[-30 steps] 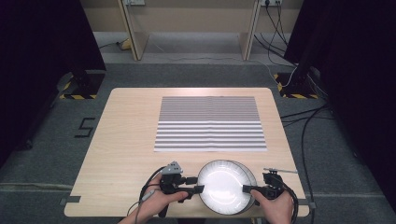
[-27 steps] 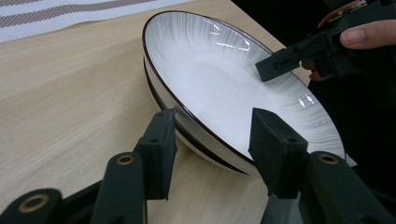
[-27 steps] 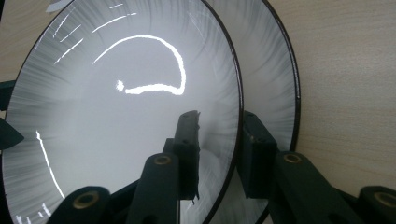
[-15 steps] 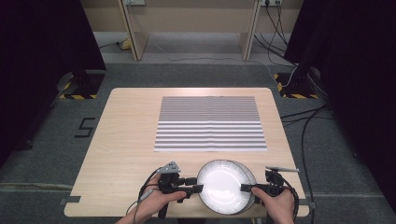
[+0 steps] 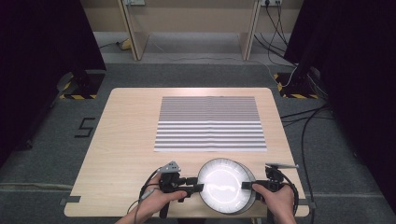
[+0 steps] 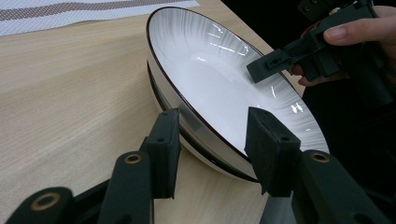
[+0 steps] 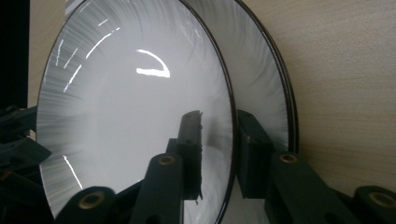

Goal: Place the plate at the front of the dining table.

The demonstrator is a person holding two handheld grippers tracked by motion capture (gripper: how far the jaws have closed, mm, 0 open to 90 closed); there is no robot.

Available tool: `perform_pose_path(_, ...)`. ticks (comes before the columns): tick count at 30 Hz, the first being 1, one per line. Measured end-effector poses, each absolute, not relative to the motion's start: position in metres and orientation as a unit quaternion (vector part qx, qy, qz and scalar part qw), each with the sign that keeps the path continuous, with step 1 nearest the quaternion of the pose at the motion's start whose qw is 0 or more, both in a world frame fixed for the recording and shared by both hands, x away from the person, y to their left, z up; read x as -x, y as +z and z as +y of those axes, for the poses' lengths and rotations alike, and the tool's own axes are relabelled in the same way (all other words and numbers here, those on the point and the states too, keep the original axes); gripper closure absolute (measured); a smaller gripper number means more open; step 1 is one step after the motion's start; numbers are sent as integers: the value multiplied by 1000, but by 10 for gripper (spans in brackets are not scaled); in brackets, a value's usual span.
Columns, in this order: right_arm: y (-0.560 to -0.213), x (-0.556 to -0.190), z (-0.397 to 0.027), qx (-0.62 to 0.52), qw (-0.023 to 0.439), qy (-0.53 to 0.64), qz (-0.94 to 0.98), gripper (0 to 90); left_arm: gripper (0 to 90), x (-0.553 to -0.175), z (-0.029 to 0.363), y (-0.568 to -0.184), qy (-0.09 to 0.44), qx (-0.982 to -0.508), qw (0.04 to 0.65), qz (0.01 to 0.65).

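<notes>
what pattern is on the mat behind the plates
Grey and white horizontal stripes on the mat, clearest in the high view.

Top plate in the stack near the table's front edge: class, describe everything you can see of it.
The top plate is round, shallow and glossy white, like glazed ceramic, with grey streaks and a thin dark rim. Empty, it nests on a matching lower plate on the wooden table. The left gripper clamps one side; the right gripper, whose jaws have just been closing, pinches the opposite rim.

Stacked plates (image 5: pixel 226 184) at table (image 5: pixel 126 140) near edge, striped mat (image 5: pixel 210 123) behind them
</notes>
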State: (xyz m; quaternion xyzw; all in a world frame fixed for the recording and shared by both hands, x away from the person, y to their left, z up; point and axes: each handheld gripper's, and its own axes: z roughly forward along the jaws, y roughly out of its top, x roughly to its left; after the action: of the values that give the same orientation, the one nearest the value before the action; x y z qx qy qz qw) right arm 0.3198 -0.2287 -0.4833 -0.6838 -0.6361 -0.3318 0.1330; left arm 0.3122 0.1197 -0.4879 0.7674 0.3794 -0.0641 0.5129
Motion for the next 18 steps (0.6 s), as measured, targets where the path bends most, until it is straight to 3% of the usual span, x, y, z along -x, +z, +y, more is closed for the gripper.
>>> perform_pose_path(5, -484, -322, -230, 689, 143, -328, -630, 786, 557, -313, 120, -489, -68, -764, 515, 383)
perform_pose_path(12, -483, -325, -231, 690, 158, -334, -622, 725, 562, -312, 120, -489, -66, -763, 516, 383)
perform_pose_path(15, -482, -325, -228, 687, 132, -320, -638, 776, 562, -313, 120, -489, -64, -765, 514, 382)
perform_pose_path(18, -485, -325, -232, 689, 141, -332, -629, 798, 563, -312, 120, -490, -64, -762, 517, 384)
